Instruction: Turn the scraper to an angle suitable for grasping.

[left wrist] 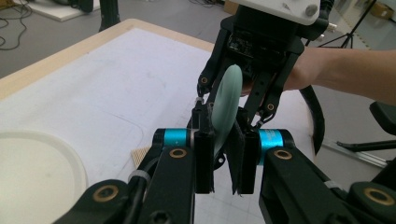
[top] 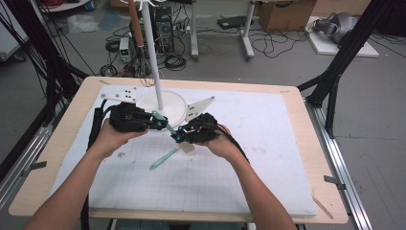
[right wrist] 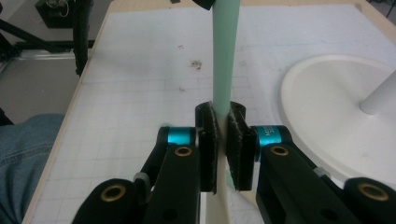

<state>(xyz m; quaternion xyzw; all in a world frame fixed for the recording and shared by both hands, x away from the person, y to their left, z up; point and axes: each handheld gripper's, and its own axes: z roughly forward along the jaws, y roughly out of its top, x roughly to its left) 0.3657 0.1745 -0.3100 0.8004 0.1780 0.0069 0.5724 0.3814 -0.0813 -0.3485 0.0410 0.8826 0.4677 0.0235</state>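
Observation:
A mint-green utensil hangs over the white mat between both grippers. My left gripper is shut on its flat oval end, seen edge-on between the left gripper's pads. My right gripper faces it from the right. In the right gripper view it is shut on the straight green handle. A second green handle with a beige end shows just below the right gripper; I cannot tell whether it is a separate thing.
Behind the grippers stands a white round base with a white pole. A brown-handled whisk hangs from the pole's top. The white gridded mat covers the wooden table.

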